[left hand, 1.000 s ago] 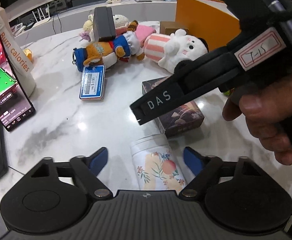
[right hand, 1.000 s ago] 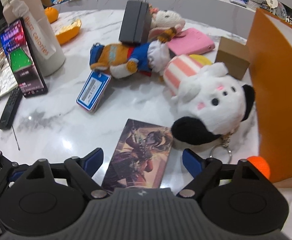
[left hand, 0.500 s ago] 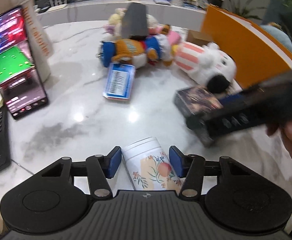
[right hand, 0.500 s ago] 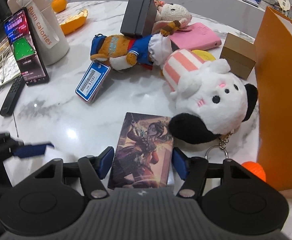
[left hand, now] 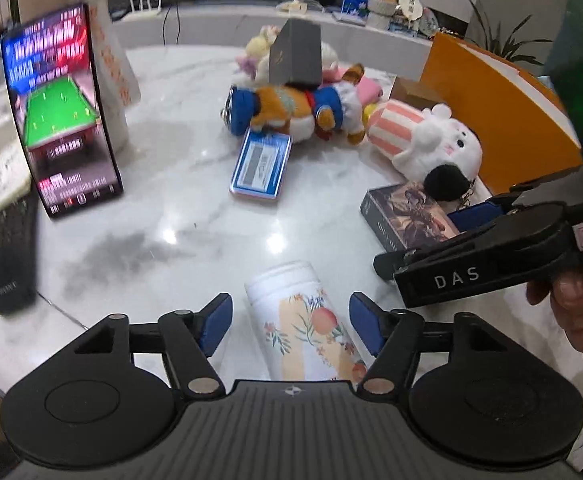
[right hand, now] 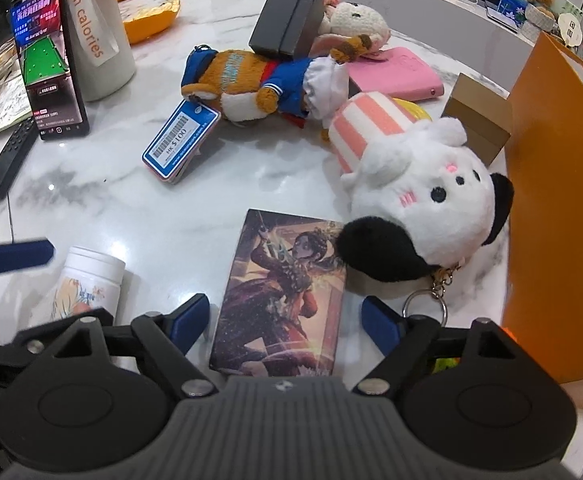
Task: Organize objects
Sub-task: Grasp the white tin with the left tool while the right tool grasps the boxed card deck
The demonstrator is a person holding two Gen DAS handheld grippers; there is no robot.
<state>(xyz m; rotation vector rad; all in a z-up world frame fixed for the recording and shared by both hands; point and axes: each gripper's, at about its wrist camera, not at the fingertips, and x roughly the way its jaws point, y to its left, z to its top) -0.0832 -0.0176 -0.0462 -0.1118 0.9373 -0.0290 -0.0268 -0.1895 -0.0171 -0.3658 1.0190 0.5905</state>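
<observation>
**Two grippers straddling objects on a cluttered marble table**

Left gripper, seen from its own wrist camera, had its blue pads apart and opening, with a floral white canister lying on its side between them; neither pad touched it. To the right, the right gripper reached over an illustrated box, held by a person's hand. Farther back on the marble table lay a blue price tag, a fox plush with a dark grey box on top, and a white dog plush. A phone stood at left.

From the right wrist camera, the right gripper's pads also stood apart and opening, flanking the illustrated box without pressing it. The dog plush lay touching the box's far right corner, beside an orange board. The canister lay at lower left.
</observation>
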